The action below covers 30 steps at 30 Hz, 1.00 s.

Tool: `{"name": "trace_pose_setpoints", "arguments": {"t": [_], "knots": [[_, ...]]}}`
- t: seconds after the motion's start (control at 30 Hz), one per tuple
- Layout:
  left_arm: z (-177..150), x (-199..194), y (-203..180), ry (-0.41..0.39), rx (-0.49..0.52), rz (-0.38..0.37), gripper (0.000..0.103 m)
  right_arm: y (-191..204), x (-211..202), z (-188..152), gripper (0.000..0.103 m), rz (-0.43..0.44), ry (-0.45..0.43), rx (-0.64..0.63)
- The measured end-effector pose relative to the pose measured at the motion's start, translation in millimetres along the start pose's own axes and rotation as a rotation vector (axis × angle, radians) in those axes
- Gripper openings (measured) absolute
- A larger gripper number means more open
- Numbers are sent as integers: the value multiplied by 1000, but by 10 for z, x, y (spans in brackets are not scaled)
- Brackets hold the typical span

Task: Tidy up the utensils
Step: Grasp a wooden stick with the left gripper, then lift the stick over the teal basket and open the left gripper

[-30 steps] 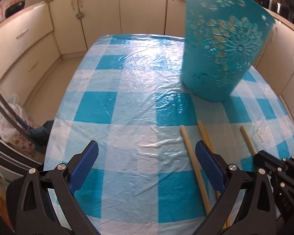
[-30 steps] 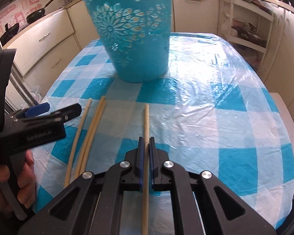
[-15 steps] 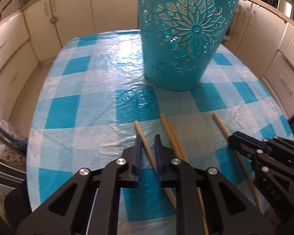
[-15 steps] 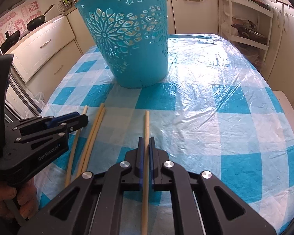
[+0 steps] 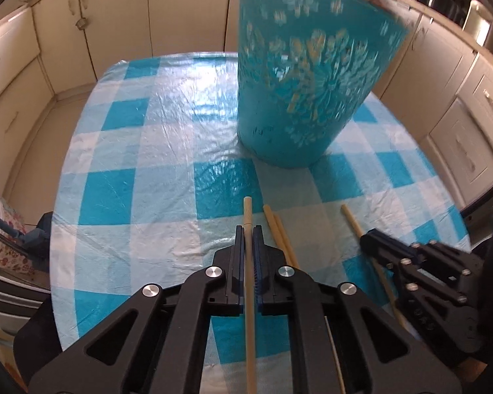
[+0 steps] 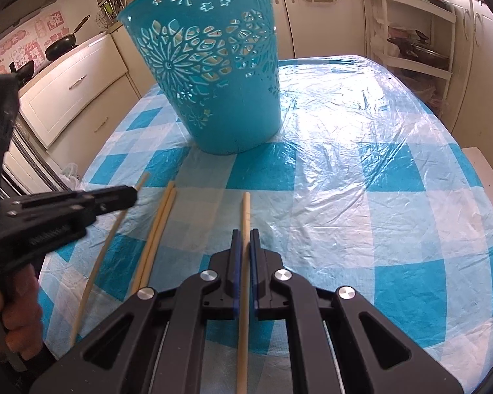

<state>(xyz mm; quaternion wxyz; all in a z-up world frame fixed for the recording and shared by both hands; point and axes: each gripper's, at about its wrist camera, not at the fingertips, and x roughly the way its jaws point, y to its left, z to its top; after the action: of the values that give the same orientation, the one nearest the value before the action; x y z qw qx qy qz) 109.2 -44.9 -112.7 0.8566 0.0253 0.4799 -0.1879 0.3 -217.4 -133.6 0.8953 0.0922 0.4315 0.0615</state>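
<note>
just short of the basket (image 6: pixel 210 75) on the table, each gripper is clamped on its own chopstick, left gripper (image 5: pixel 249 234) and right gripper (image 6: pixel 245 238), both sticks pointing lengthwise toward the basket.

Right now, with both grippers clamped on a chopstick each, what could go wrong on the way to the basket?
1. The left gripper holds its chopstick near the far tip, so the long tail may swing.
2. The loose pair lies between both grippers and may get knocked.
3. The teal basket has cut-outs; tips could snag.
</note>
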Motion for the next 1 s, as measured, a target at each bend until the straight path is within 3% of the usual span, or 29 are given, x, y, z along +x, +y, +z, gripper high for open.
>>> {"name": "trace_pose_setpoints", "arguments": {"t": [0.23, 0.47, 0.8, 1.0], "knots": [[274, -703, 6, -156, -17, -109, 5, 0, -2, -1, 6, 0, 0, 0], [780, -1317, -127, -383, -39, -203, 5, 4, -1, -4, 6, 0, -1, 1], [1675, -1720, -465, -727, -58, -87, 5, -28, -12, 16, 6, 12, -2, 15], [1959, -1468, -585, -811, -94, 13, 5, -51, -21, 8, 6, 22, -2, 24]]}}
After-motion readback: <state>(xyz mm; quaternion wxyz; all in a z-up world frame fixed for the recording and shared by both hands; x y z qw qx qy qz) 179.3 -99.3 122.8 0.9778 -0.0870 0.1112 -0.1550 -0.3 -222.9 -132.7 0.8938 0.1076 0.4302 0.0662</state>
